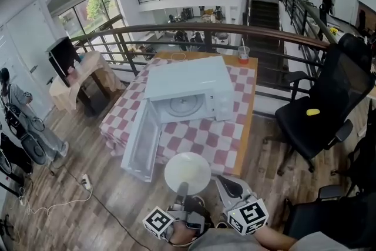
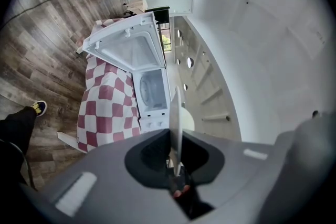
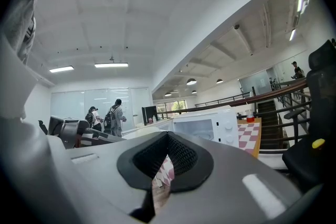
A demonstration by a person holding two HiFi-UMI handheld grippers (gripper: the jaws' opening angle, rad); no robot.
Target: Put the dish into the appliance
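Note:
My left gripper (image 1: 183, 188) is shut on the rim of a round white dish (image 1: 187, 172), held over the floor just in front of the table. In the left gripper view the dish (image 2: 176, 113) shows edge-on between the jaws of the left gripper (image 2: 176, 168). The white microwave (image 1: 188, 88) stands on the checked table (image 1: 232, 144). Its door (image 1: 141, 141) hangs wide open to the left, and the turntable (image 1: 183, 106) inside is bare. My right gripper (image 1: 230, 185) is beside the dish on the right, shut and holding nothing. The right gripper view has the microwave (image 3: 207, 126) ahead of it.
A cup of red drink (image 1: 243, 54) stands at the table's far right corner. A black office chair (image 1: 320, 109) with a small yellow thing (image 1: 313, 111) on its seat is right of the table. A railing (image 1: 235, 29) runs behind. A power strip (image 1: 86, 182) lies on the floor at left.

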